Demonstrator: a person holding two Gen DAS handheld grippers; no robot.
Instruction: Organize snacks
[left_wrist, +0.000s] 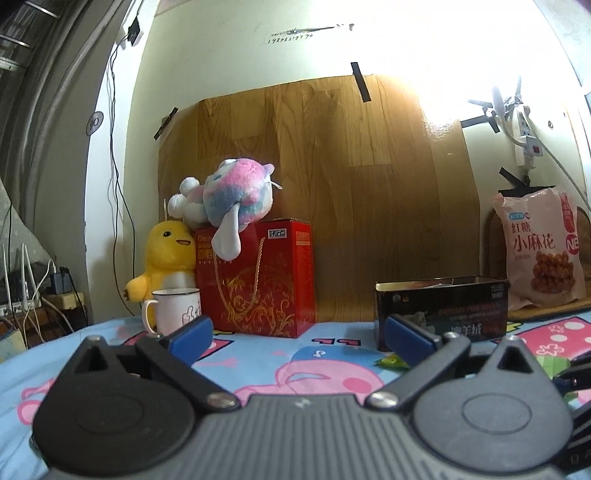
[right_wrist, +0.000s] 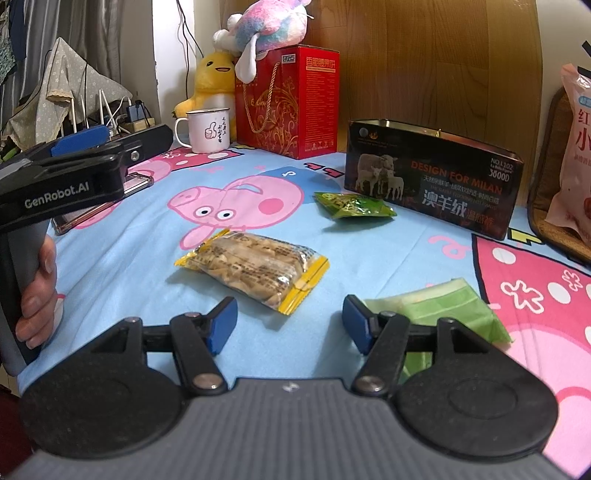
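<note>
My claws (right_wrist: 290, 325) are matt black plastic with smooth blue pads (right_wrist: 223, 326). Under them the sheet (right_wrist: 122, 258) is soft printed cloth. The yellow packet (right_wrist: 255, 271) is clear, crinkly, glossy film; the green one (right_wrist: 352, 205) shines too. The tin (right_wrist: 432, 184) looks like printed metal with a bright bare rim. The red box (right_wrist: 291, 103) is glossy card, the mug (right_wrist: 207, 131) smooth enamel, the toys (right_wrist: 266, 24) fuzzy plush, and the panel (left_wrist: 325, 184) is wood-grained with a sheen.

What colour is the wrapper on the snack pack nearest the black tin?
Green, with some yellow print. The snack pack shows best in the right wrist view, just in front of the tin.
</note>
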